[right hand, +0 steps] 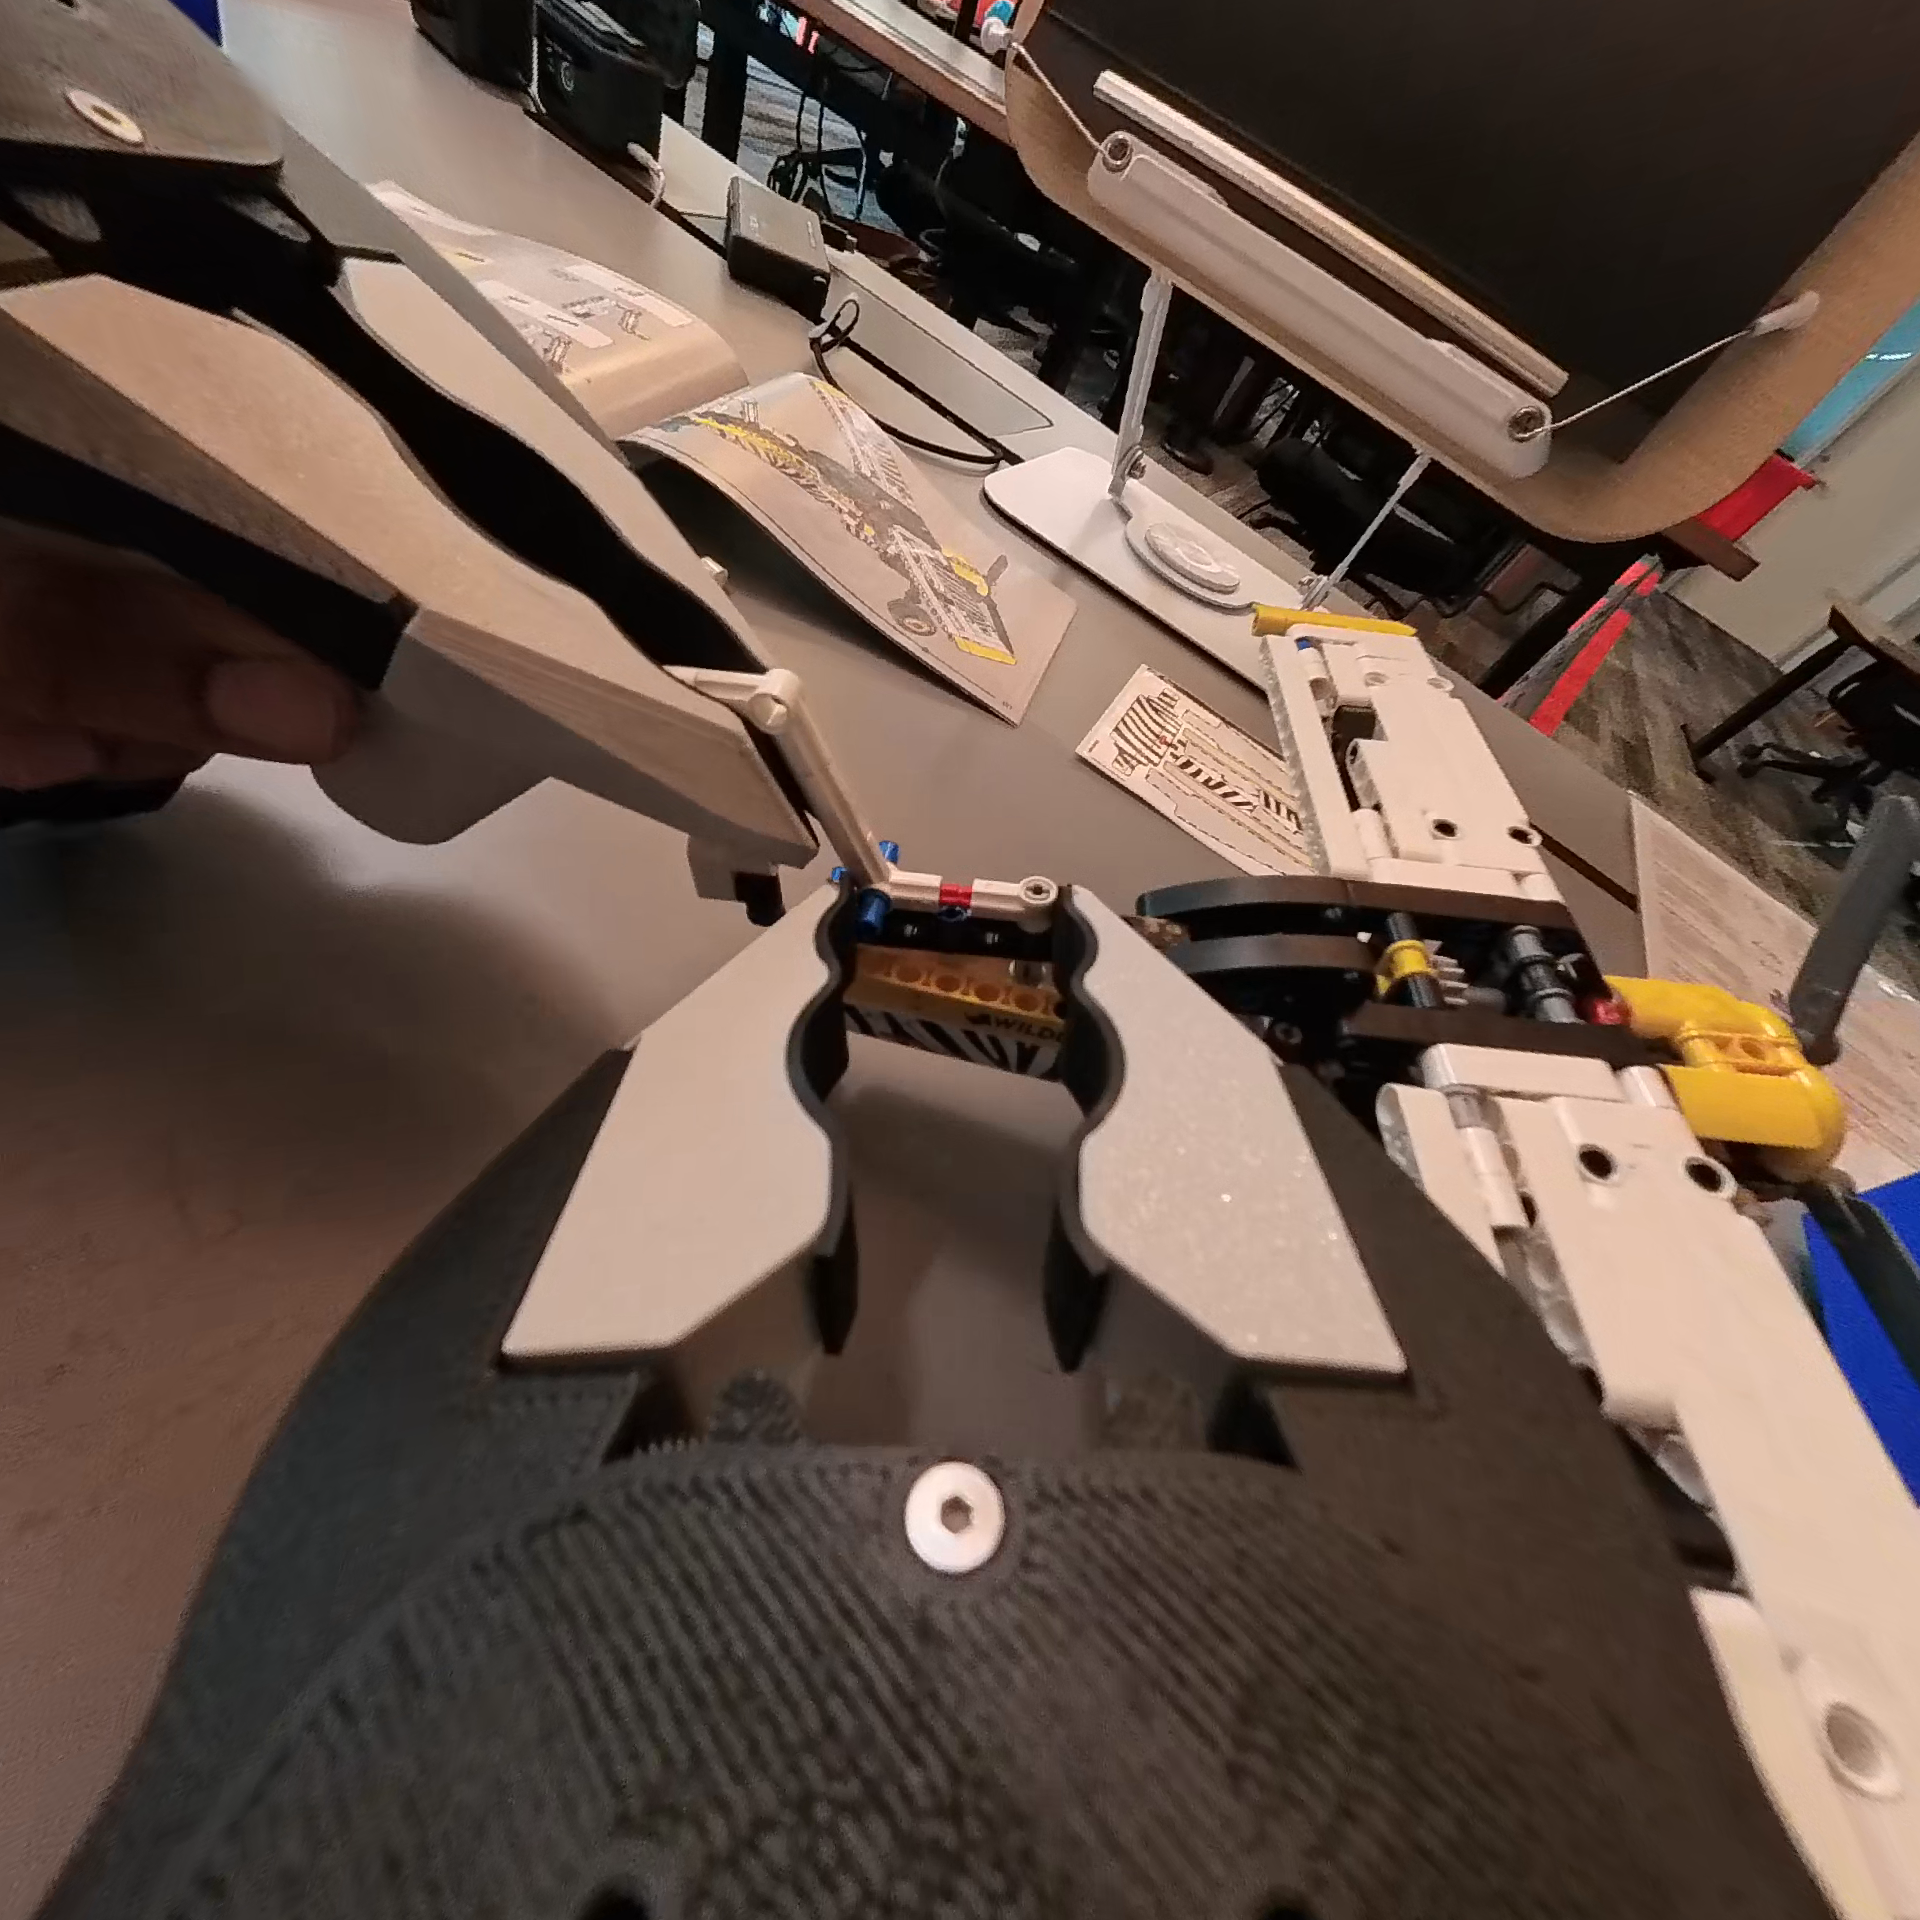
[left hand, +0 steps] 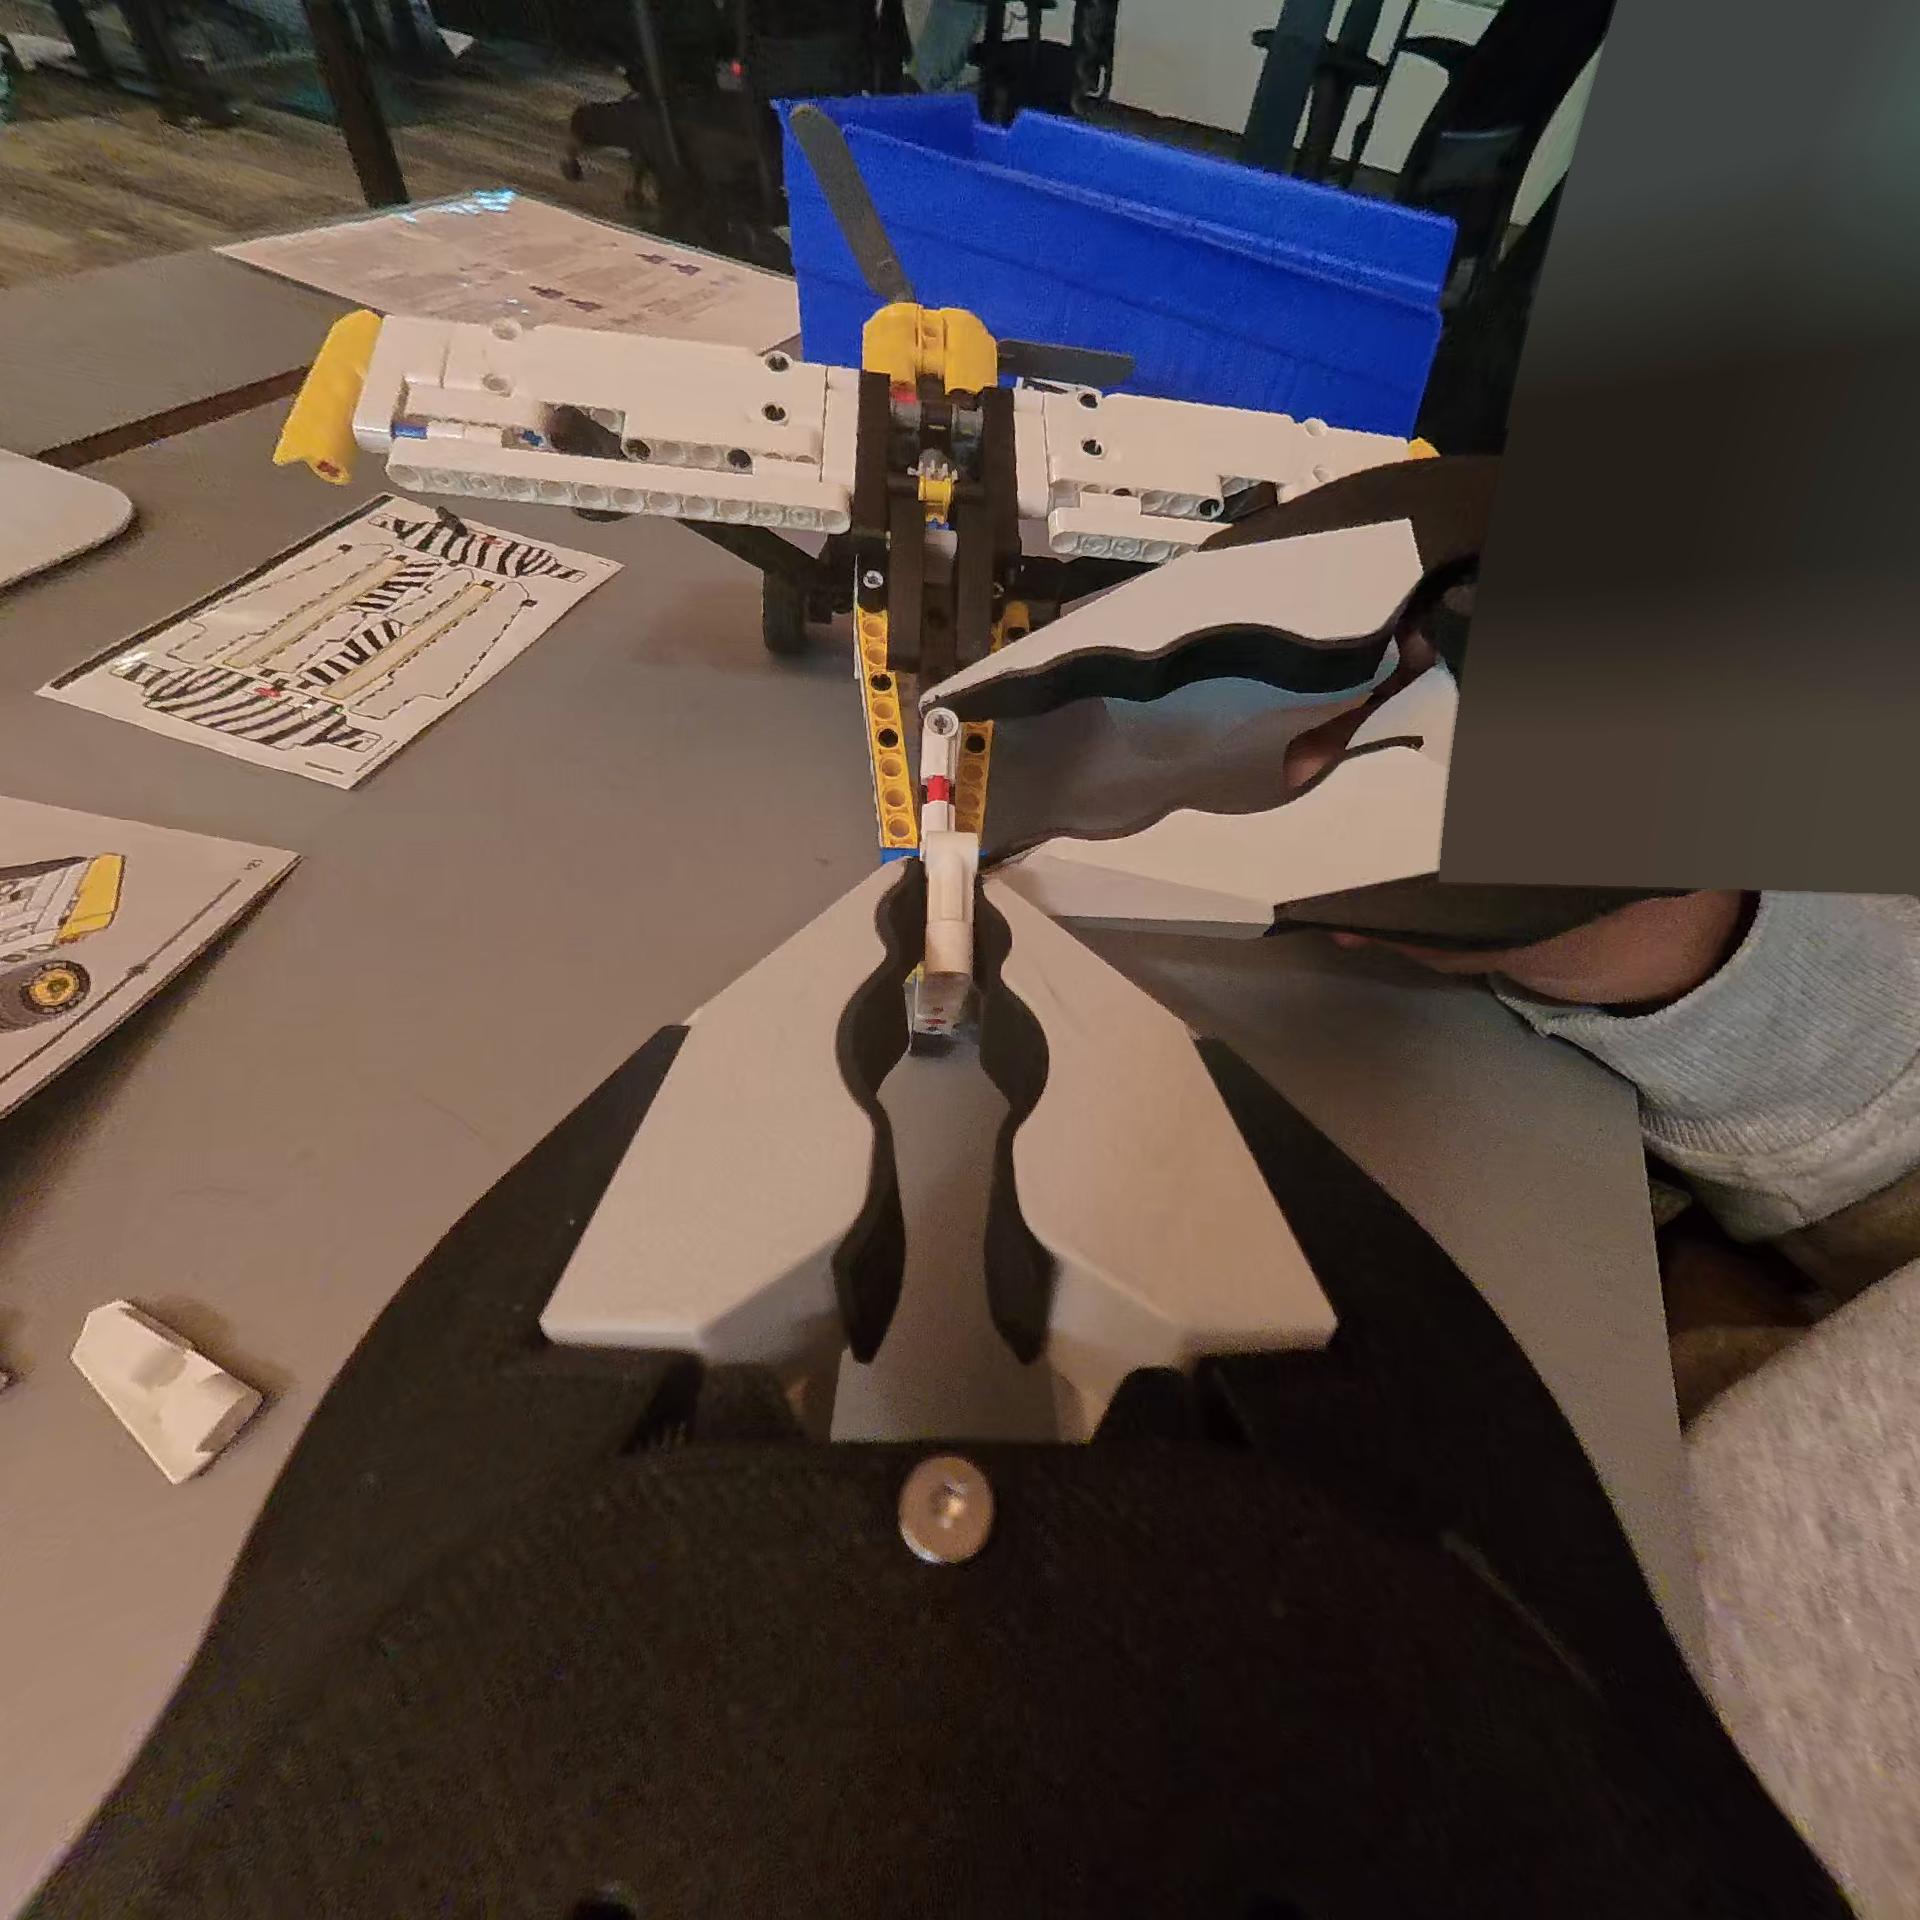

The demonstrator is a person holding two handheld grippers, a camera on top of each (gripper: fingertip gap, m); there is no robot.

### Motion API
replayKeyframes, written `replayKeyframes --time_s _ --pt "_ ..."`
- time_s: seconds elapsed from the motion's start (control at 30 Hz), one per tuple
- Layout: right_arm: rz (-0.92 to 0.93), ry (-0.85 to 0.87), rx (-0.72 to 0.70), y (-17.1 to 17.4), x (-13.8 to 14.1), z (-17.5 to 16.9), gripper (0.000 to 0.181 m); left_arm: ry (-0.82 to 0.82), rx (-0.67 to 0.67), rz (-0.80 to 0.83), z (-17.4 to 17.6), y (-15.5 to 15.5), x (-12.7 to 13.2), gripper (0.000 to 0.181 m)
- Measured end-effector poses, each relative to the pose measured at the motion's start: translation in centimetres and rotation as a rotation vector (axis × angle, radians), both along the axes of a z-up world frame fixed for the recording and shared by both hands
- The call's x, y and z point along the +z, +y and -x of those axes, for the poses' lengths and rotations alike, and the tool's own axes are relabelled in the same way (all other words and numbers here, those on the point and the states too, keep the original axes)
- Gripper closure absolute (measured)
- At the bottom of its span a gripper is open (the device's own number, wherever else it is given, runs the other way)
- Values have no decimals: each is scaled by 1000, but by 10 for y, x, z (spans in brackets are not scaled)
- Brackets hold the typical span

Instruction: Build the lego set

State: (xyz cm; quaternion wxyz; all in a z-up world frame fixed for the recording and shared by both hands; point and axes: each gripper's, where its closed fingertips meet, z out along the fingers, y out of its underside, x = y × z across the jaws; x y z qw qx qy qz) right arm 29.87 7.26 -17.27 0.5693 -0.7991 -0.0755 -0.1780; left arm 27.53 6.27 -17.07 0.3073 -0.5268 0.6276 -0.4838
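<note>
The lego plane (left hand: 623,436) stands on the grey table (left hand: 520,935), with white wings, a yellow nose and a yellow tail beam (left hand: 883,717) pointing at me. My left gripper (left hand: 940,878) is shut on a white link piece (left hand: 948,914) that joins a white and red axle (left hand: 938,769) over the tail. In the right wrist view my right gripper (right hand: 956,914) is shut across the yellow tail beam (right hand: 956,992). The left gripper (right hand: 769,790) comes in from the upper left with the white link (right hand: 831,790). The right gripper also shows in the left wrist view (left hand: 956,779).
A sticker sheet (left hand: 332,634), an instruction booklet (left hand: 104,935) and a loose white panel (left hand: 166,1387) lie on the left. A blue bin (left hand: 1143,239) stands behind the plane. A person's sleeve (left hand: 1766,1060) is on the right. A monitor stand (right hand: 1143,520) is at the back. The tips of both grippers are at nearly the same place. Between my right fingertips and the lego plane (left hand: 623,436) there is roughly 10 centimetres. My right wrist view (right hand: 1362,745) looks at it from another angle.
</note>
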Motion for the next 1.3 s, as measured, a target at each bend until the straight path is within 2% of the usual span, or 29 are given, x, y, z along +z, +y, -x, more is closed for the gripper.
replayKeyframes --time_s 0.33,1.0,1.3 --pt "5 -7 6 -1 0 2 145 6 -52 -48 1 -1 1 175" --pt "32 -14 6 -2 -1 2 147 -8 -59 -45 1 -3 1 175" --pt "-14 -96 43 1 1 8 138 0 -104 -52 3 1 2 175"
